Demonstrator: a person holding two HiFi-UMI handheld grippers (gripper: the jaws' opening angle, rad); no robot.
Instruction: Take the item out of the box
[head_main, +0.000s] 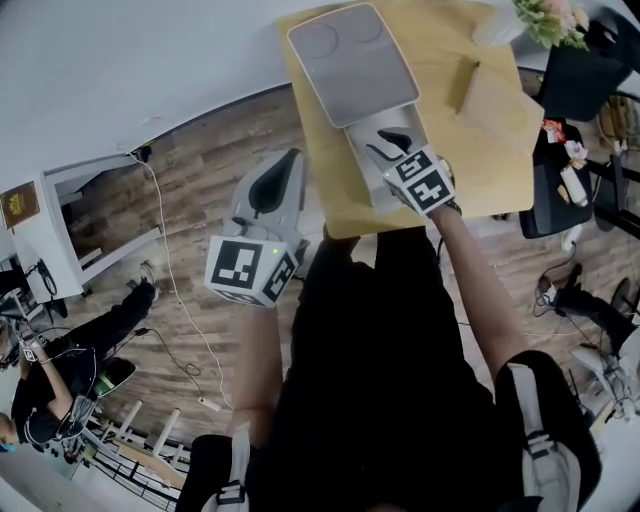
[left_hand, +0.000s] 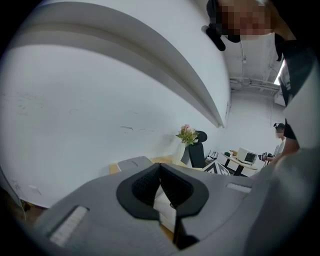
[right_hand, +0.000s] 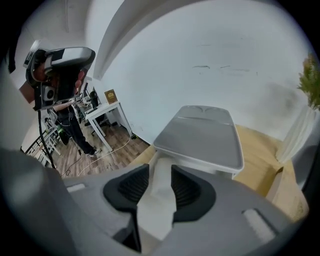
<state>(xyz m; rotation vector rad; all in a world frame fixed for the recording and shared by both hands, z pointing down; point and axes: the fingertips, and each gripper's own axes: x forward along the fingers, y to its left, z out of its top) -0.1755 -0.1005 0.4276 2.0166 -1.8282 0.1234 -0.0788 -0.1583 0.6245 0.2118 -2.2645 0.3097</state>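
The right gripper (right_hand: 160, 186) is clamping on what seems to be the white item (right_hand: 156, 215) at the open box's (head_main: 352, 62) near end; the left gripper (left_hand: 160, 176), jaws together and empty, is hovering left of the box. The lift-out is beginning; next, it probably needs a straight rise clear of the box.

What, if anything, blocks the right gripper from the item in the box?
Nothing visible. The box's lid is swung open, and the right gripper holds a white piece between its jaws; whether that is the item or a box wall is unclear.
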